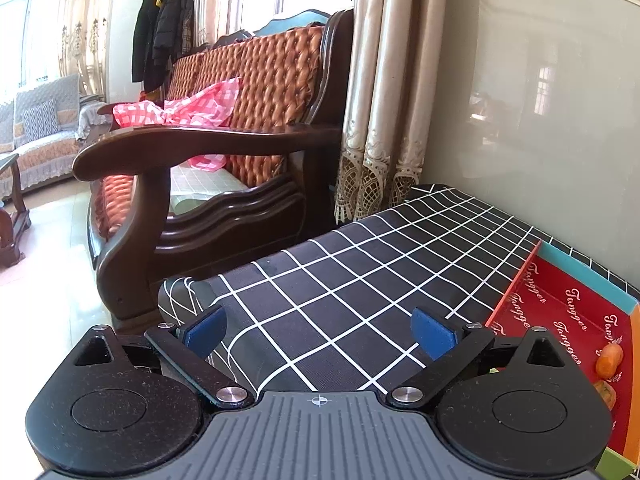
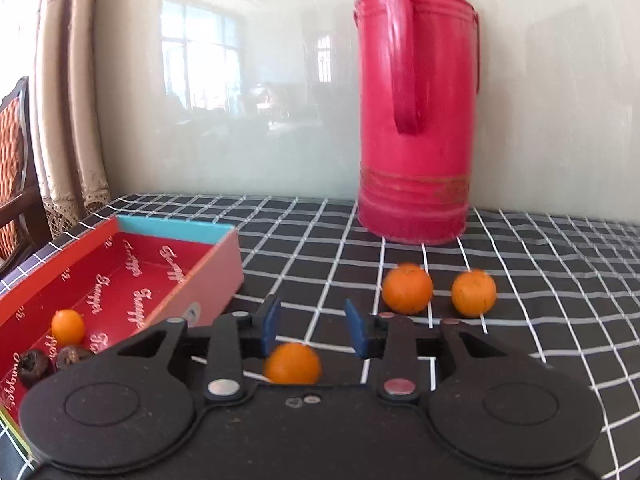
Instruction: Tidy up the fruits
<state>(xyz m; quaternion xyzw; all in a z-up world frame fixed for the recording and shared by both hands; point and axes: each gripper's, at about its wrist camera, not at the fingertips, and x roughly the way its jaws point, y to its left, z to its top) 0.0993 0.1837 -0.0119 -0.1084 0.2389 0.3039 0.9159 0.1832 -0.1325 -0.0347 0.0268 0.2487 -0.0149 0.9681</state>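
My right gripper (image 2: 315,326) hovers low over the checked tablecloth (image 2: 320,240), its blue pads a narrow gap apart. A small orange (image 2: 292,362) shows low between the fingers, looking like it lies on the cloth beneath them. It meets the left pad's near end and stands apart from the right pad. Two more oranges (image 2: 407,288) (image 2: 474,293) lie just beyond on the right. The red box (image 2: 224,264) at left holds one orange (image 2: 68,326) and two dark brown fruits (image 2: 72,356). My left gripper (image 1: 319,332) is wide open and empty over bare cloth, with the box (image 1: 560,312) at its right.
A tall pink thermos jug (image 2: 416,120) stands at the back against the glossy wall. A wooden armchair (image 1: 208,152) and curtains (image 1: 380,120) sit past the table's left end. The cloth's left edge (image 1: 176,292) drops off near my left gripper.
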